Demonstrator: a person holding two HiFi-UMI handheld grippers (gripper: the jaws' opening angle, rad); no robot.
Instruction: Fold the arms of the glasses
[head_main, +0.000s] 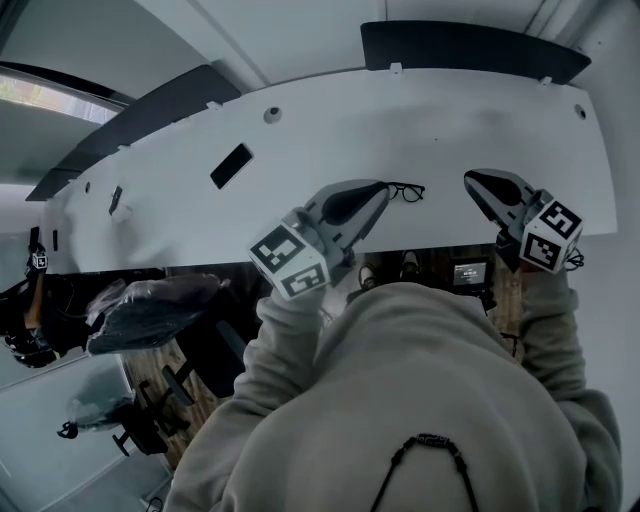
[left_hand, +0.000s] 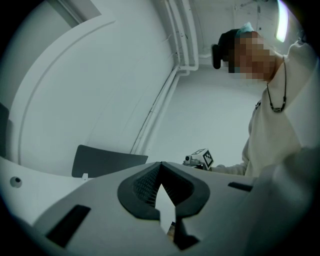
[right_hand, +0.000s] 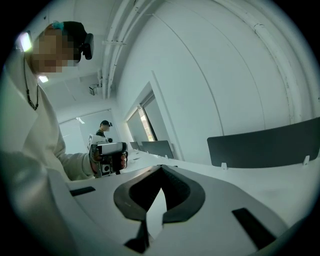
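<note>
Two grippers are being held over the front edge of the white desk (head_main: 420, 120), both with jaws pressed together and gripping nothing. The left gripper (head_main: 376, 192) is pointing at the black glasses (head_main: 406, 190), which are lying on the desk just beyond its tip. The right gripper (head_main: 474, 183) is sitting to the glasses' right, clearly apart from them.
</note>
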